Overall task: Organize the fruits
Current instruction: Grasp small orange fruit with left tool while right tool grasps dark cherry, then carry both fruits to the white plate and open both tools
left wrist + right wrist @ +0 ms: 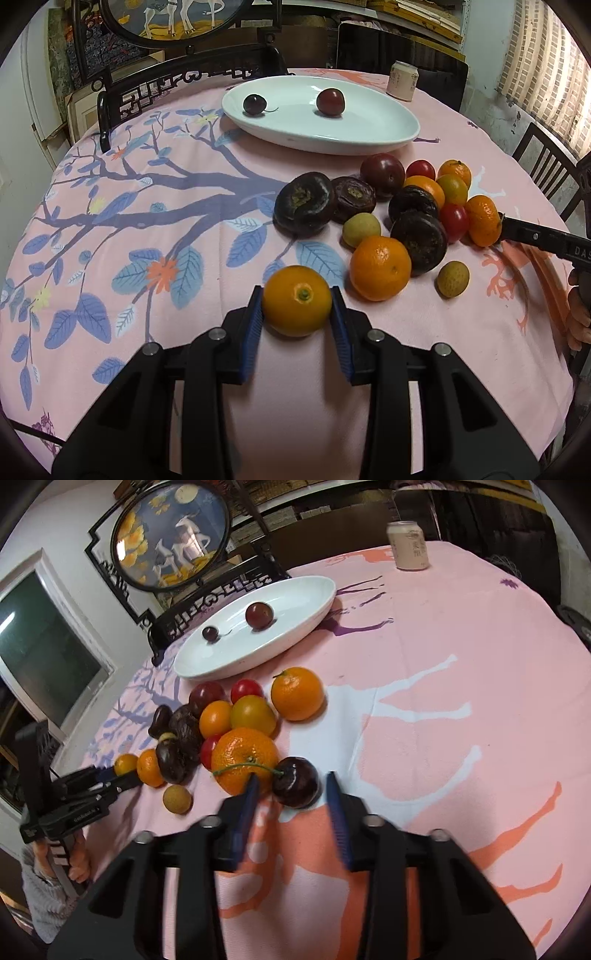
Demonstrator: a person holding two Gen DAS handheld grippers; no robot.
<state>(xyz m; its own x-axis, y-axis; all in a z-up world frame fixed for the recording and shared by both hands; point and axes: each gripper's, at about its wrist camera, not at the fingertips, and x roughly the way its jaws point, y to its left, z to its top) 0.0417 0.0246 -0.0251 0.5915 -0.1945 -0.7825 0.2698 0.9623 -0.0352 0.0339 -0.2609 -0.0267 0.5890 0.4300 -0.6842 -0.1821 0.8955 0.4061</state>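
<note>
My left jaws grip a small orange fruit; my right jaws stand wide around a dark cherry.

In my left gripper (297, 306) the blue pads press both sides of the small orange fruit (297, 301), stem end facing me, low over the pink desk (184, 155). My right gripper (291, 794) has its jaws apart, with the dark cherry (296, 782) lying on the cloth between the tips, its green stem trailing across the big mandarin (246, 760) just behind. Beyond both lies the fruit heap (406, 206): mandarins, dark water chestnuts, red tomatoes, a plum and pale longans, touching one another. Farther back the white oval plate (369, 144) holds a cherry (254, 104) and a red plum (330, 102), well apart. A can (403, 80) stands near the desk's far edge.
</note>
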